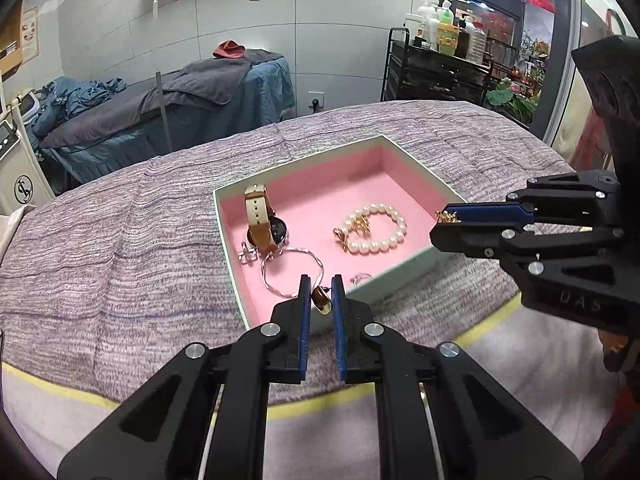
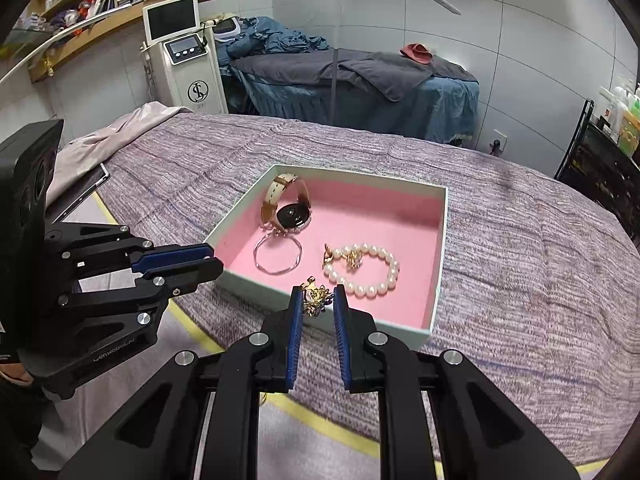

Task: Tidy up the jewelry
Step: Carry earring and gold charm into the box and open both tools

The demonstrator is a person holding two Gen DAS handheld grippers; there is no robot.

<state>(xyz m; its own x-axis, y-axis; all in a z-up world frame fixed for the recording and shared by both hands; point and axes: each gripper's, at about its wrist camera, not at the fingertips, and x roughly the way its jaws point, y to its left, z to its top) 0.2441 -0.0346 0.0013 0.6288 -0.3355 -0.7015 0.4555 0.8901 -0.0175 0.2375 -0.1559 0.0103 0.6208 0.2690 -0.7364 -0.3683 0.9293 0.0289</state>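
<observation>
Jewelry box (image 1: 400,276), pink-lined, sits on the bed (image 1: 120,248); watch (image 1: 264,224) at 10 o'clock, pearl bracelet (image 1: 376,232) at 3. My left hand-held gripper (image 1: 321,300) pinches a brown earring (image 1: 322,302); my right hand-held gripper (image 2: 317,300) clamps a gold ornament (image 2: 316,298).

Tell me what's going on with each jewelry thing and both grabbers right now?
Left gripper: shut on a brown-gold earring.
Right gripper: shut on a gold brooch.
Box: open, no lid.
Watch: in box, strap looped.
Pearl bracelet: lying in box.
Silver bangle: lying in box.
Ring: in box.
</observation>
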